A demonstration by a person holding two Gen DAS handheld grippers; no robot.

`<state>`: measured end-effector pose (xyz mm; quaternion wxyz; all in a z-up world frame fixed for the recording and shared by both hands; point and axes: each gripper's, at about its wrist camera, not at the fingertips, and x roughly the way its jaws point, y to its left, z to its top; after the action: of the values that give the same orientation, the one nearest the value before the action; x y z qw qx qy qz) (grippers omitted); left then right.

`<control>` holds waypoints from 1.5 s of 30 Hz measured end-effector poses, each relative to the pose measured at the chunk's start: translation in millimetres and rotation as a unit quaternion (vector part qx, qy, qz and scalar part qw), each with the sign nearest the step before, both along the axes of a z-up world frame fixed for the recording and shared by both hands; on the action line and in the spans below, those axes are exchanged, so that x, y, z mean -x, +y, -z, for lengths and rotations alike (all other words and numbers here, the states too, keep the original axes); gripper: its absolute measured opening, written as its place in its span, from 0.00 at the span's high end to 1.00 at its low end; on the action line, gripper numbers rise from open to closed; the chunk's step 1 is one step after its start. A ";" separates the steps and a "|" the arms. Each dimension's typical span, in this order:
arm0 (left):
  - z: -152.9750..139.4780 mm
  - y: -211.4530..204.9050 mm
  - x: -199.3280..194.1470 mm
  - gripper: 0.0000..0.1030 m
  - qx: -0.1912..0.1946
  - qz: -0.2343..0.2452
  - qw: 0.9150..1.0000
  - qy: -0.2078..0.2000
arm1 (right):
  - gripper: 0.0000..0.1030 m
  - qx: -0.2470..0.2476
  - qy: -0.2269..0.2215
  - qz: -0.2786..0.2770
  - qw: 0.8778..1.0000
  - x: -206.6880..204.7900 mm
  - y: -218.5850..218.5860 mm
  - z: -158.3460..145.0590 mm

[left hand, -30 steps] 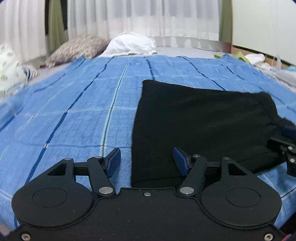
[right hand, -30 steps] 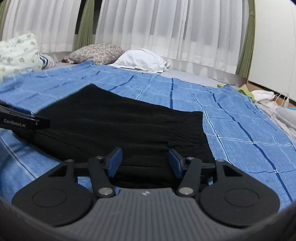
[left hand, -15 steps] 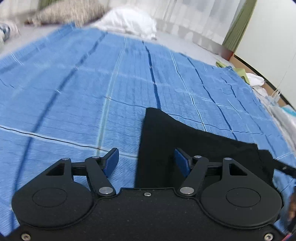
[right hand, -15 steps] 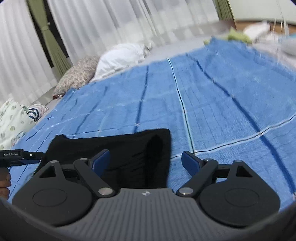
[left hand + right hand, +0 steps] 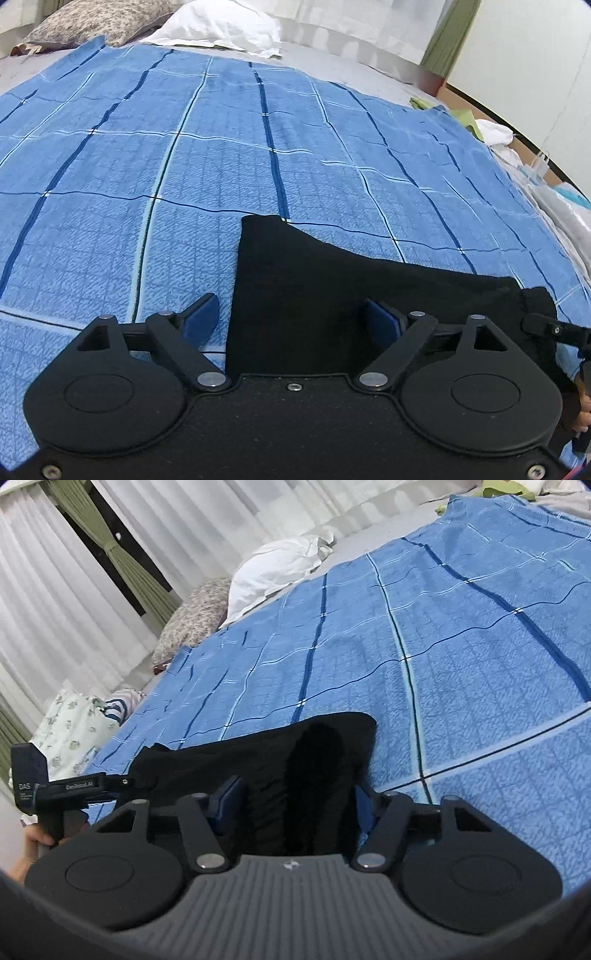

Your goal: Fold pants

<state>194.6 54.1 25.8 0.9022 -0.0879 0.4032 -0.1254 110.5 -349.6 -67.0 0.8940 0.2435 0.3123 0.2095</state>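
Now I see the black pants [image 5: 332, 291] lying on a bed covered by a blue checked blanket [image 5: 184, 166], as a much narrower dark shape than a second ago, when they spread wide across the near part of the blanket; both hands have swung in close since then. From my left gripper [image 5: 291, 314] view, the pants' left edge runs up between the fingers: the left blue pad [image 5: 201, 314] sits over bare blanket, the right pad over black cloth, and the jaws are opening with nothing pinched that I can make out. From my right gripper [image 5: 295, 797] view, a bunched fold of the pants rises between the two blue pads, and the jaws are closing around it; I cannot tell whether the pads press the cloth yet. The left gripper's side shows at the left of that view, with fingers of the person's hand [image 5: 37, 840] on its handle. A white pillow [image 5: 218, 27] and a patterned pillow [image 5: 96, 18] lie at the far end of the bed. I judge one fold has been laid and the right side is taking hold for the next.
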 end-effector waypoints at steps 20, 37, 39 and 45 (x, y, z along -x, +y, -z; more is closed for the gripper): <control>-21.0 -0.9 -17.6 0.83 -0.042 -0.054 0.995 -0.068 | 0.71 0.019 -0.028 -0.002 0.999 -56.4 35.9 -24.0; -4.9 -14.1 -71.0 0.58 -0.132 -0.094 0.984 -0.073 | 0.40 0.098 -0.039 0.061 0.993 -90.6 57.0 -31.2; -8.2 -17.6 -58.7 0.46 -0.144 -0.098 0.982 -0.072 | 0.30 0.128 -0.056 0.067 0.988 -73.5 61.7 -37.5; -20.7 -25.9 -1.3 0.30 -0.125 -0.093 0.984 -0.083 | 0.20 0.167 -0.095 0.065 0.979 -5.8 79.6 -49.2</control>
<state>196.0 28.1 46.5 0.9441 -0.0005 0.3296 0.0033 116.2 -270.0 -17.8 0.9594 0.0895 0.2404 0.1175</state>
